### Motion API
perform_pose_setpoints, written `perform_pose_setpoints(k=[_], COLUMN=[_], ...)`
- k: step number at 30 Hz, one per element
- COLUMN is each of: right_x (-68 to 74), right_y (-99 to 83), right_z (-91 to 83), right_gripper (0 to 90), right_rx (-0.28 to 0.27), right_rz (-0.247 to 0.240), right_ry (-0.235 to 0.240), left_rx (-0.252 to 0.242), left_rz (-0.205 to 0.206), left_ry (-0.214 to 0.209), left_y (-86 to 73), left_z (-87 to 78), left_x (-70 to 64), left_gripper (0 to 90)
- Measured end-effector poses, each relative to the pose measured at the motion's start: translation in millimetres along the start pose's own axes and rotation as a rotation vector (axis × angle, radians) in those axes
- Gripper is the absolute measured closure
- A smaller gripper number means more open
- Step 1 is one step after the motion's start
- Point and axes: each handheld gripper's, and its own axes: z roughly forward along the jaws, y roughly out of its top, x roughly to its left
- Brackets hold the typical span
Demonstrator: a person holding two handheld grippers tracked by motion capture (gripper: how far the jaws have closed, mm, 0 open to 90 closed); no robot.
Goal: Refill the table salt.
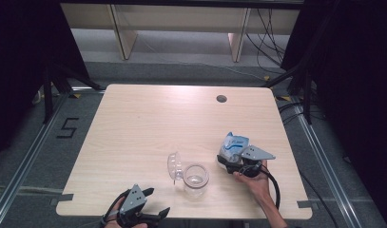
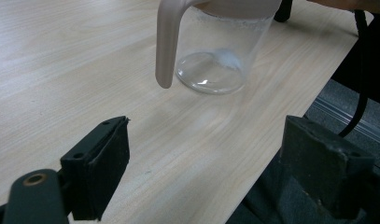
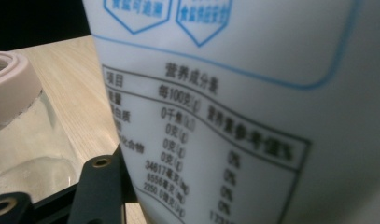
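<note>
A clear plastic jar (image 1: 196, 179) stands open near the table's front edge, its domed lid (image 1: 174, 166) swung out to the left. My right gripper (image 1: 227, 163) is just right of the jar, shut on a white and blue printed bag (image 1: 234, 146) that stands upright in it. In the right gripper view the bag (image 3: 253, 116) is pressed close to the camera, with one black finger (image 3: 101, 186) against it and the jar (image 3: 19, 121) at the left. My left gripper (image 1: 157, 201) is open at the front edge, left of the jar (image 2: 220, 56), with nothing between its fingers.
The light wooden table (image 1: 148, 123) has a round cable hole (image 1: 221, 99) at the back right. A beige strap (image 2: 166, 46) hangs from the jar's rim. Beyond the table's front edge is grey floor (image 2: 337, 102), with black frames and cables around the table.
</note>
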Motion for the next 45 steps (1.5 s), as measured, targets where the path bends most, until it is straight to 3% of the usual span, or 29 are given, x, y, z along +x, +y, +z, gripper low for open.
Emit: perform_pose_setpoints(k=[2,4,6,8,11,13,14,16,18,19,20,21,22,25,26,27,29,30,31,32,33,34,35,38,40,43,45], right_x=[-1.4,-0.8,-0.8,1.2,1.3,0.0,1.8,4.8,0.2,5.3,2.6,2.4,4.6,4.8,8.9,6.3,9.6,8.7,11.1,10.3,11.3,13.8,13.4,16.5,17.6,21.4,20.2], right_y=[0.1,0.3,0.0,-0.1,-0.1,1.1,1.2,1.1,2.5,2.8,4.4,5.1,5.0,8.9,9.3,10.1,11.1,12.1,11.9,12.7,13.1,13.6,14.5,15.9,17.2,19.2,20.6], right_z=[1.5,0.1,0.7,-0.9,-0.6,-1.3,-1.6,-3.5,-3.7,-5.1,-5.3,-5.9,-7.6,-9.8,-11.7,-10.8,-13.5,-14.2,-14.5,-13.5,-14.9,-15.5,-14.4,-13.3,-12.3,-12.4,-10.7], right_gripper=[42.3,43.5,44.6,45.2,45.8,46.1,46.1,46.3,46.3,46.3,46.4,46.3,46.3,46.3,46.3,46.3,46.3,46.3,46.3,46.3,46.3,46.3,46.3,46.4,46.4,46.4,46.5], right_rx=[-0.014,0.002,-0.016,0.011,-0.002,-0.011,0.010,0.012,-0.001,0.005,0.002,-0.014,0.000,-0.011,0.006,-0.029,-0.009,-0.005,-0.014,-0.025,-0.008,-0.007,-0.015,-0.010,-0.022,-0.004,-0.011], right_rz=[-0.023,-0.012,-0.024,-0.007,-0.025,-0.071,-0.042,-0.021,-0.092,-0.034,-0.075,-0.084,-0.054,-0.110,-0.072,-0.119,-0.115,-0.141,-0.128,-0.158,-0.174,-0.160,-0.196,-0.222,-0.268,-0.293,-0.346], right_ry=[-0.002,-0.007,-0.021,0.001,-0.008,-0.041,-0.018,-0.034,-0.071,-0.050,-0.041,-0.063,-0.069,-0.078,-0.081,-0.094,-0.093,-0.083,-0.095,-0.083,-0.100,-0.103,-0.105,-0.104,-0.102,-0.088,-0.103], left_rx=[0.003,0.001,0.005,0.000,-0.004,-0.003,-0.004,-0.004,-0.006,-0.003,-0.002,0.003,0.003,0.002,-0.001,-0.002,-0.002,-0.002,-0.002,-0.001,0.000,0.002,-0.001,-0.003,-0.003,-0.002,0.001], left_rz=[0.000,0.000,0.001,-0.002,-0.004,-0.004,-0.003,-0.006,-0.011,-0.008,-0.003,0.002,-0.001,0.003,-0.022,-0.016,-0.020,-0.020,-0.015,-0.013,-0.016,-0.013,-0.015,-0.020,-0.020,0.002,0.002], left_ry=[0.004,0.000,0.005,0.001,0.003,0.004,0.001,0.001,0.002,0.004,0.004,0.005,0.005,0.005,0.003,0.005,0.004,0.004,0.005,0.006,0.004,0.006,0.004,0.004,0.004,0.002,0.007], left_y=[0.0,-0.1,0.1,0.0,0.3,0.3,0.2,0.1,0.2,0.5,0.6,0.7,0.7,0.8,0.2,0.4,0.3,0.3,0.4,0.5,0.5,0.6,0.4,0.3,0.3,0.6,0.7], left_z=[-0.2,-0.1,-0.3,0.0,-0.3,-0.5,-0.2,-0.1,-0.2,-0.5,-0.6,-1.0,-1.0,-1.2,-0.9,-1.0,-1.0,-1.0,-1.0,-1.0,-0.9,-1.1,-0.9,-1.0,-1.0,-1.1,-1.1], left_x=[-0.1,0.0,-0.2,0.2,0.3,0.2,0.4,0.1,-0.3,-0.3,0.3,0.8,0.7,1.0,-0.1,0.4,0.2,0.2,0.4,0.5,0.2,0.2,0.1,0.2,0.2,1.0,0.9], left_gripper=[15.5,15.5,15.5,15.5,15.5,15.5,15.5,15.5,15.5,15.5,15.5,15.5,15.5,15.5,15.5,15.5,15.5,15.5,15.5,15.5,15.5,15.5,15.5,15.5,15.5,15.5,15.5])
